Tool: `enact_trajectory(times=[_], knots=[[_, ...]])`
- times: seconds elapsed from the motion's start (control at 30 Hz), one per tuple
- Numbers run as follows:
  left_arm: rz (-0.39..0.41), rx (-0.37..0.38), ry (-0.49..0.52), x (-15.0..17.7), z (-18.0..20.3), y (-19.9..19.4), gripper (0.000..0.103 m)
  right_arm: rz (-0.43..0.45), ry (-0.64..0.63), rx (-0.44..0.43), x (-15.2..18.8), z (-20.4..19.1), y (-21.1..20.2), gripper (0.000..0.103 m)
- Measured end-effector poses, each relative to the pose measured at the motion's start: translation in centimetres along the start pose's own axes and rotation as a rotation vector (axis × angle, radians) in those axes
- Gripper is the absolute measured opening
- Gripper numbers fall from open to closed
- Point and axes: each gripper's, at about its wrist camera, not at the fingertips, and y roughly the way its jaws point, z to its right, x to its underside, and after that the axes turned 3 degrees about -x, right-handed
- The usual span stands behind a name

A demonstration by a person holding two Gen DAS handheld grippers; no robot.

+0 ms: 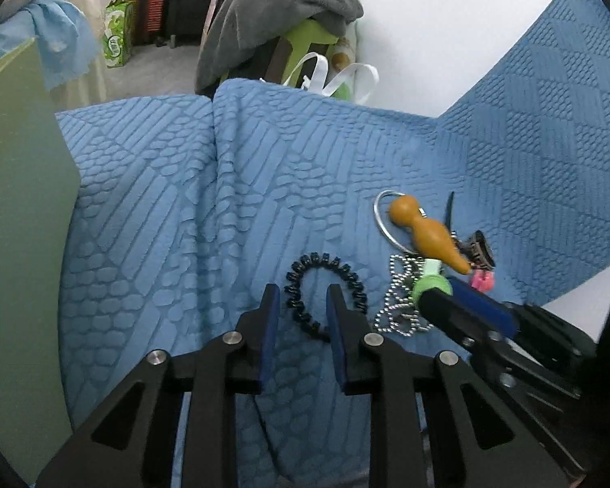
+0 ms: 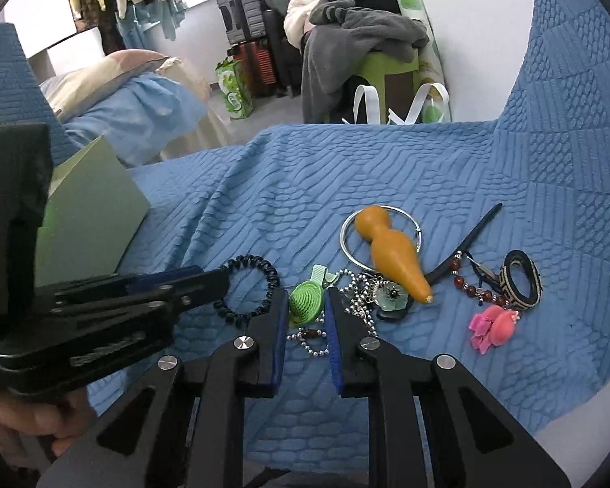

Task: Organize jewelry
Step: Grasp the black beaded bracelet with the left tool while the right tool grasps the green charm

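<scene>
Jewelry lies in a pile on a blue quilted cover (image 1: 183, 203). My left gripper (image 1: 303, 295) is open over a black beaded bracelet (image 1: 325, 268), its fingers straddling one side of the loop; the bracelet also shows in the right wrist view (image 2: 250, 288). My right gripper (image 2: 306, 299) is open around a green round hair clip (image 2: 305, 303), which also shows in the left wrist view (image 1: 427, 286). Beside it lie a silver ball chain (image 2: 358, 297), an orange gourd (image 2: 394, 252) on a silver bangle (image 2: 345, 240), a black hair stick (image 2: 467, 244), a woven ring (image 2: 522, 280) and a pink flower (image 2: 494, 325).
A green box (image 1: 20, 244) stands at the left, also in the right wrist view (image 2: 89, 223). Behind the cover are a stool with grey clothes (image 2: 362, 32), suitcases (image 2: 256, 61) and a white wall (image 1: 447, 20).
</scene>
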Motion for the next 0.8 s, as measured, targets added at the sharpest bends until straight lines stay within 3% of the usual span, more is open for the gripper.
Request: enact_trajectory(times=[0.2, 0.4, 0.47, 0.6, 0.8], knots=[[0.023, -0.054, 0.014, -0.4, 0.1, 0.5, 0.019, 0.01, 0.002, 0.006, -0.1, 0.1, -0.1, 0.016], [0.039, -0.106, 0.102, -0.1, 1.8, 1.0, 0.018, 0.007, 0.011, 0.023, 0.1, 0.5, -0.2, 0.016], [0.043, -0.133, 0.142, 0.4, 2.6, 1.0, 0.01, 0.007, 0.022, 0.025, 0.1, 0.7, -0.2, 0.016], [0.064, -0.173, 0.173, 1.2, 3.4, 0.9, 0.009, 0.01, 0.024, 0.032, 0.1, 0.7, -0.4, 0.016], [0.072, -0.123, 0.121, 1.5, 2.5, -0.7, 0.008, 0.0, 0.021, 0.037, 0.2, 0.7, -0.5, 0.016]])
